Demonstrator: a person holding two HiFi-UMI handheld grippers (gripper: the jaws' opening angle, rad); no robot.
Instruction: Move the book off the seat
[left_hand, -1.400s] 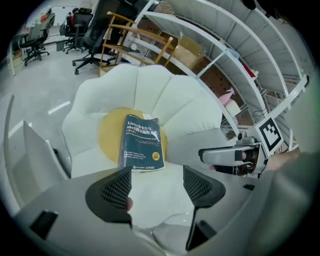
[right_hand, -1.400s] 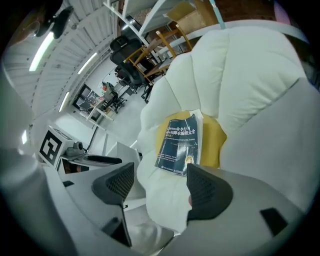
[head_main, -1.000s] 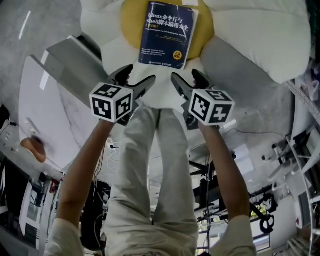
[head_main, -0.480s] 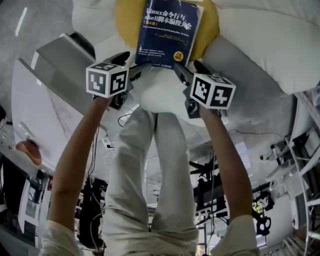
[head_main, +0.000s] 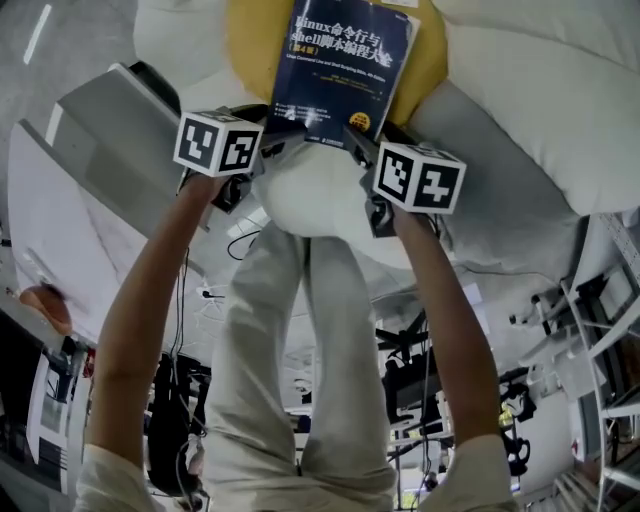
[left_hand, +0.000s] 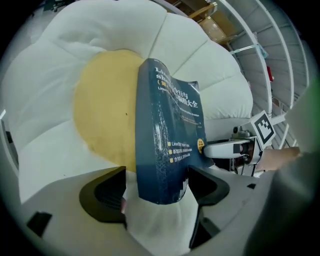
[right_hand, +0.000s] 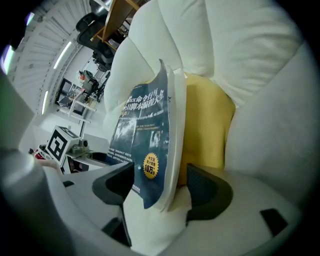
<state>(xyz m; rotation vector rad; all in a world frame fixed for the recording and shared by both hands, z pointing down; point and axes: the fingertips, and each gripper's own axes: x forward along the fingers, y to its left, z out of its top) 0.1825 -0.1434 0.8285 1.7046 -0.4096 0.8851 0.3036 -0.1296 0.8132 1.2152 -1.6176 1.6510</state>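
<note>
Head view, looking steeply down. One seat, a flower-shaped cushion with white petals around one yellow centre, fills the upper part of the frame. One book, dark blue with its front cover up, lies on the yellow centre, and its near end reaches over the white petal closest to the person. Its long axis runs away from the person, toward the top of the frame. The title end points away and the bottom edge points at the grippers, with a slight lean to the right.

Two hand-held grippers meet that bottom edge, one at each corner. The left hand-held gripper has just been opening. Its jaws stand wide, and the spine-side corner of the book lies between them with a gap at the left pad. The right hand-held gripper also has its jaws apart. The page-edge corner of the book, bearing a round yellow sticker, sits between them with a gap on both sides. Each gripper carries one marker cube, the left cube and the right cube.
</note>
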